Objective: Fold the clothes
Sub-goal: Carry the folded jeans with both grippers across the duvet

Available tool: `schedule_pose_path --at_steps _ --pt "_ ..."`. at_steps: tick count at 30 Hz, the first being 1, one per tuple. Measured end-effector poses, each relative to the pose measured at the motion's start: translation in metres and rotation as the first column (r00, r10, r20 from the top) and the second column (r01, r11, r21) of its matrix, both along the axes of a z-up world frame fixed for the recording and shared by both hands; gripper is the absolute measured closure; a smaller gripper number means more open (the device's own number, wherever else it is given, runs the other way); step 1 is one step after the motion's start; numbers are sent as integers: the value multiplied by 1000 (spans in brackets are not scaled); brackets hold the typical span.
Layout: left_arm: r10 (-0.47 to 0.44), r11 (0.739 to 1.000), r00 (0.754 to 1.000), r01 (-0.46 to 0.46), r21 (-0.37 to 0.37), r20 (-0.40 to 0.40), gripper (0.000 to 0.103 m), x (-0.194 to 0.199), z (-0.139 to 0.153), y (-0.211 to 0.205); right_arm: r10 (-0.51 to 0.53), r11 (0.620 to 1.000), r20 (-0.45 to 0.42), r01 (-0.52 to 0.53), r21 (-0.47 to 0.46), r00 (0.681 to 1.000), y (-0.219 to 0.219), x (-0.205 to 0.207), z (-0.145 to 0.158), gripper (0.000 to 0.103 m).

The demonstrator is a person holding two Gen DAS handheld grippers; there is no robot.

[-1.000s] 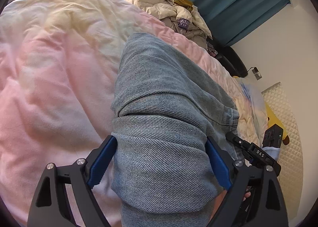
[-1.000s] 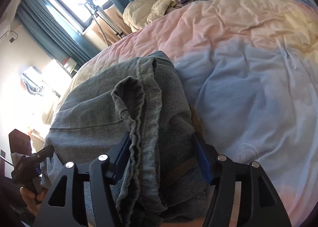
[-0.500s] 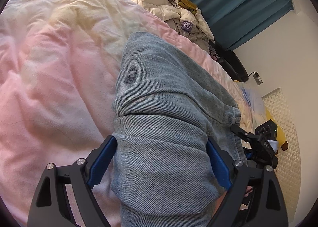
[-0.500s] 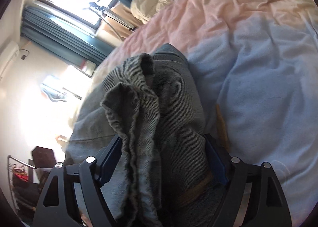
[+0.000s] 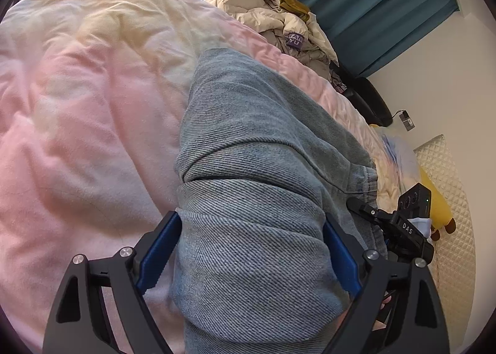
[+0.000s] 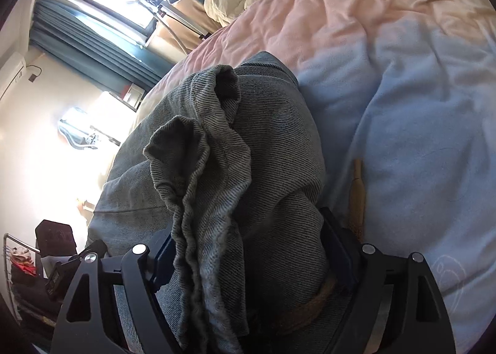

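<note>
Folded grey-blue jeans [image 5: 248,124] lie on the pink part of the bed cover [image 5: 77,124]. My left gripper [image 5: 251,230] straddles a thick fold of the denim, and both blue pads [image 5: 161,245] touch its sides, with the jaws standing wide. In the right wrist view the jeans [image 6: 272,143] are bunched into ridges, and my right gripper [image 6: 251,248] has its pads against this bundle, also with wide jaws. A brown belt [image 6: 356,196] sticks out beside the right finger. The black body of the right tool [image 5: 403,227] shows past the denim in the left wrist view.
A heap of cream bedding and clothes [image 5: 272,13] lies at the far end of the bed before teal curtains [image 5: 372,7]. A black chair [image 5: 369,97] and a quilted mat [image 5: 446,199] stand beside the bed. The cover turns pale blue [image 6: 418,137] on the right.
The right gripper's jaws have spread wider around the bunched denim, and it has tipped and sunk a little toward the bed. The left gripper has kept still.
</note>
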State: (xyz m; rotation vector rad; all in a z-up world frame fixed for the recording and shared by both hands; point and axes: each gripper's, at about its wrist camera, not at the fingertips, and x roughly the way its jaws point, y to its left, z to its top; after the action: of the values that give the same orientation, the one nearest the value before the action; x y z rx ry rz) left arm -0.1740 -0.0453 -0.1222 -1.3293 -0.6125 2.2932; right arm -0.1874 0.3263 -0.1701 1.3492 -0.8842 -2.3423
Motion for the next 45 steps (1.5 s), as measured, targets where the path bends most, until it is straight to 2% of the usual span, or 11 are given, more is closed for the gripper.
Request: schedule_pose_path --at_steps 5,7,10,11,13,16,20,23,30,39,45 --pt "11 1000 1000 -11 -26 2 16 1 0 1 31 998 -115 -37 -53 993 -7 12 30 23" --pt "8 999 1000 -8 -40 -5 17 1 1 3 31 999 -102 -35 -32 994 -8 11 27 24" --pt "3 997 1000 -5 -79 -27 19 3 4 11 28 997 -35 -26 67 999 -11 5 10 33" --pt "4 996 999 -8 -93 -35 20 3 6 13 18 997 -30 -15 80 999 -13 5 6 33" --pt "18 995 999 -22 -100 -40 22 4 6 13 -1 995 -43 5 95 999 -14 6 8 37" --pt "31 993 999 -36 -116 -42 26 7 8 14 -14 991 -71 23 129 997 -20 8 17 49" --pt "42 984 997 -54 -171 -72 33 13 15 22 -38 988 -104 53 147 994 -25 16 29 61" --pt "48 977 995 -66 -202 -92 40 19 22 27 -49 986 -137 70 152 989 -26 29 39 65" --pt "49 963 987 -87 -253 -154 50 37 45 39 -45 974 -213 90 209 976 -36 54 66 71" --pt "44 970 987 -78 -229 -152 52 55 82 52 -33 969 -238 90 230 971 -33 78 117 72" --pt "16 972 984 -56 -226 -175 52 76 122 82 -52 966 -244 111 235 968 -5 104 158 72"
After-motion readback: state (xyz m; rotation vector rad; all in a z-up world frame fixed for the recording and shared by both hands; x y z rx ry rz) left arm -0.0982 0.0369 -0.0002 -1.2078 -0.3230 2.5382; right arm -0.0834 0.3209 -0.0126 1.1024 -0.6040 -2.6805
